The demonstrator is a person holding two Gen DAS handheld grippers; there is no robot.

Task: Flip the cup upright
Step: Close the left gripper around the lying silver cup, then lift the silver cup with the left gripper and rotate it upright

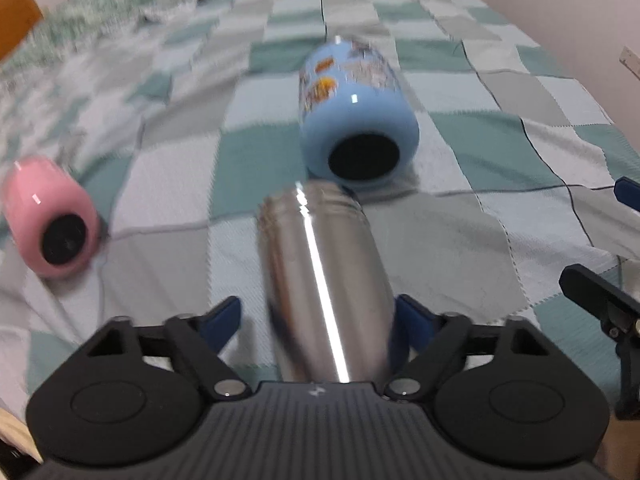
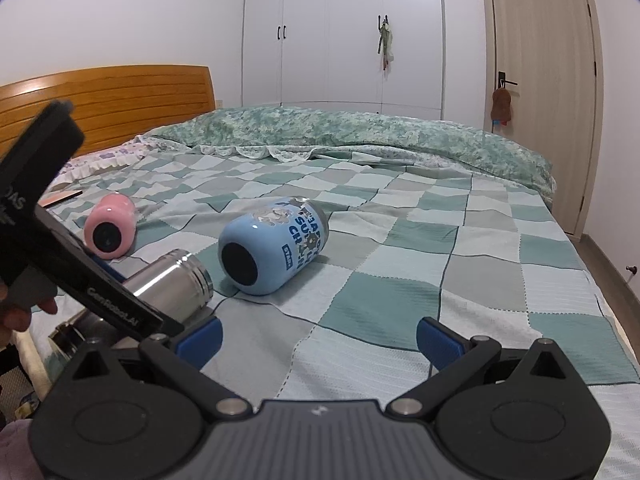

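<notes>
Three cups lie on their sides on the checked bedspread. A steel cup (image 1: 320,280) lies between the blue fingers of my left gripper (image 1: 316,320); the right finger touches it, and a gap shows at the left finger. It also shows in the right wrist view (image 2: 172,280). A blue printed cup (image 1: 352,120) lies just beyond it, base toward me, also seen in the right wrist view (image 2: 272,244). A pink cup (image 1: 52,220) lies to the left, in the right wrist view too (image 2: 110,230). My right gripper (image 2: 320,336) is open and empty above the bedspread.
The green and white checked bedspread (image 2: 400,272) covers the bed. A folded green quilt (image 2: 360,132) lies along the far side. A wooden headboard (image 2: 120,96) stands at the left. The wardrobe (image 2: 340,32) and door (image 2: 540,80) are behind the bed.
</notes>
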